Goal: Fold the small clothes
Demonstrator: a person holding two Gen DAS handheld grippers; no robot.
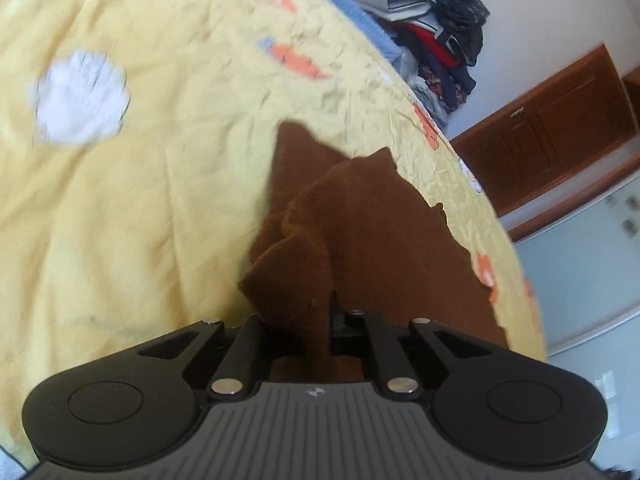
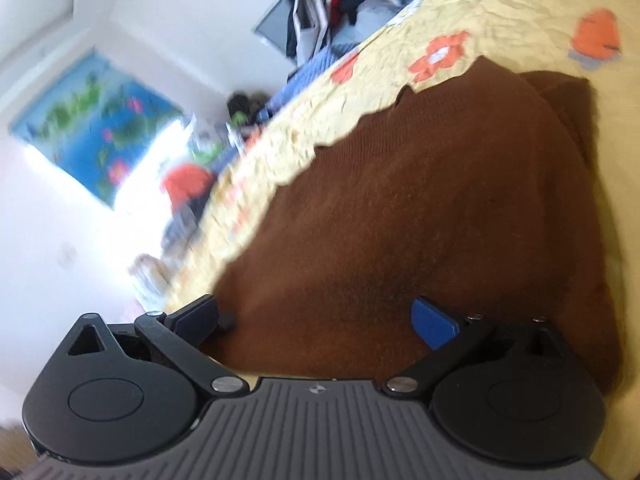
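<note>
Over yellow bedspread [image 1: 120,220], left gripper [image 1: 320,320] pinching brown garment [image 1: 360,240].

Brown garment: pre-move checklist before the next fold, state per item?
1. Left claw shut on brown garment: ok, cloth bunched between the fingers.
2. Right claw gripping: not ok, jaws open over the brown garment.
3. Garment flat: not ok, the held edge is lifted and rumpled.
4. Garment fully on the yellow sheet: cannot tell, its near edge is hidden.
5. Clothes pile apart from the garment: ok.
</note>
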